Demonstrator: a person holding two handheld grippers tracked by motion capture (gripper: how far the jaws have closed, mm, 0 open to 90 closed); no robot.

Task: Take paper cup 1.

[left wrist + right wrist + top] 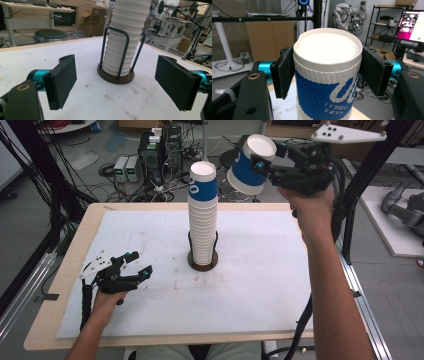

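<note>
My right gripper [327, 72] pinches a blue-and-white paper cup [327, 82] between its pads, raised above the table's [60, 270] far edge, just right of the cup stack [203, 215] standing in its wire holder [116, 75]. My left gripper [139, 264] rests on the white mat [260, 285], jaws spread, nothing between them.

A wooden table [70, 270] bears a white mat [150, 250] and the cup-stack holder [202, 265].
</note>
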